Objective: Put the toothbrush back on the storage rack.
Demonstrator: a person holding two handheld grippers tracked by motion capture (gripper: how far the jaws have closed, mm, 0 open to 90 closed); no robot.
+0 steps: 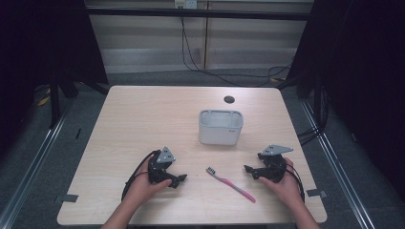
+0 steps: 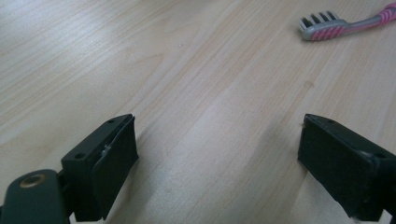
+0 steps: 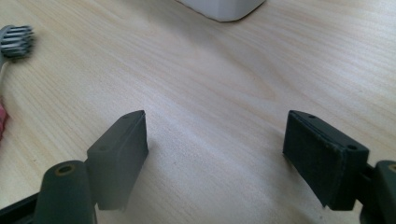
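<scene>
I count 1 toothbrush (image 1: 230,184), 1 grey bin (image 1: 220,127) on worktop (image 1: 143,124). Left gripper (image 1: 179,181), right gripper (image 1: 250,171): fingers wide apart, holding nothing.

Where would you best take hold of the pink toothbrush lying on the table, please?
Probably mid-handle on the toothbrush, coming straight down with jaws across its thin width. It lies flat on the table, diagonally between both open grippers; the right gripper sits nearer the handle.

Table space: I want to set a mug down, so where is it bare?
The far-left part of the table, left of the bin, is bare, as is the strip behind the bin around the hole. The near edge is crowded: left gripper, toothbrush, right gripper.
</scene>
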